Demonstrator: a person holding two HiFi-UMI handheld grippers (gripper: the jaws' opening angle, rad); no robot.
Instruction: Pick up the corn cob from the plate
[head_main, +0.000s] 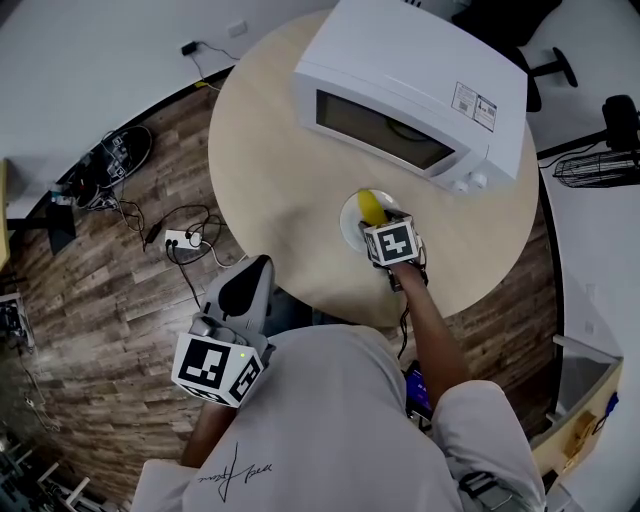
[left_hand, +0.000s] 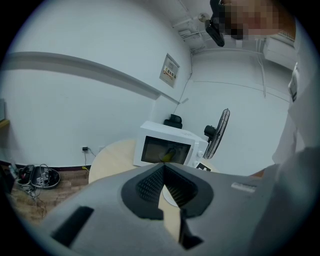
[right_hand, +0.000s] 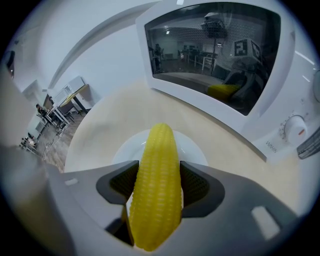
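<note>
My right gripper (right_hand: 159, 172) clamps the corn cob (right_hand: 156, 210), a pad on each side, over the white plate (right_hand: 192, 147) before the microwave (right_hand: 215, 50). Left gripper (left_hand: 163, 170): tips together, empty.

This looks like an office or lab corner rather than a home. White walls (left_hand: 75, 115) carry a printed notice (left_hand: 170, 71). At the head view's left, the wood-pattern floor (head_main: 110, 300) holds a power strip (head_main: 185, 238) and tangled cables (head_main: 110, 165). A microwave (head_main: 410, 90) sits on a round pale bench (head_main: 270, 180), with a standing fan (left_hand: 220, 134) near it. Rows of desks (right_hand: 67, 102) show at the left of the right gripper view.
</note>
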